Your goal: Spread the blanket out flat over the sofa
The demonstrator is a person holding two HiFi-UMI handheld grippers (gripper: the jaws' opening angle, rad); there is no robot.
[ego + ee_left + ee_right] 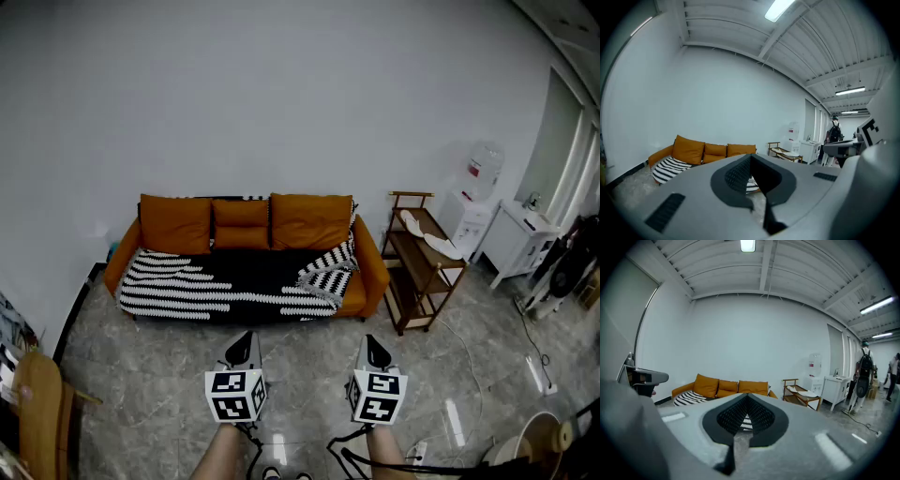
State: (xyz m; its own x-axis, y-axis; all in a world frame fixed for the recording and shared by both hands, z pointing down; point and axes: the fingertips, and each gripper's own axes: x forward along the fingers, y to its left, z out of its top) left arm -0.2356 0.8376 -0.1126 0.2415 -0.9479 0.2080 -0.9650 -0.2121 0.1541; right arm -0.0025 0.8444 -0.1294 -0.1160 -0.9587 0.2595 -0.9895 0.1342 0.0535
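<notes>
A black-and-white striped woven blanket [225, 281] is seen draped over the seat of the orange three-cushion fabric sofa [300, 220]. It is laid flat at the left and bunched into a rumpled heap at the right end. The left gripper [244, 342] and right gripper [374, 345] are held well apart from it, each with jaws pressed together on nothing.

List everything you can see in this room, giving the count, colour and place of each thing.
sofa: one, orange, against the wall
cushions: three, orange, along the sofa back
blanket: one, black-and-white striped, over the seat, bunched at right end
shelf rack: one, brown wood, right of the sofa
water dispenser: one, white, beyond the rack
cabinet: one, white, right of the dispenser
left gripper: one, grey, shut, empty, facing the sofa
right gripper: one, grey, shut, empty, beside it
</notes>
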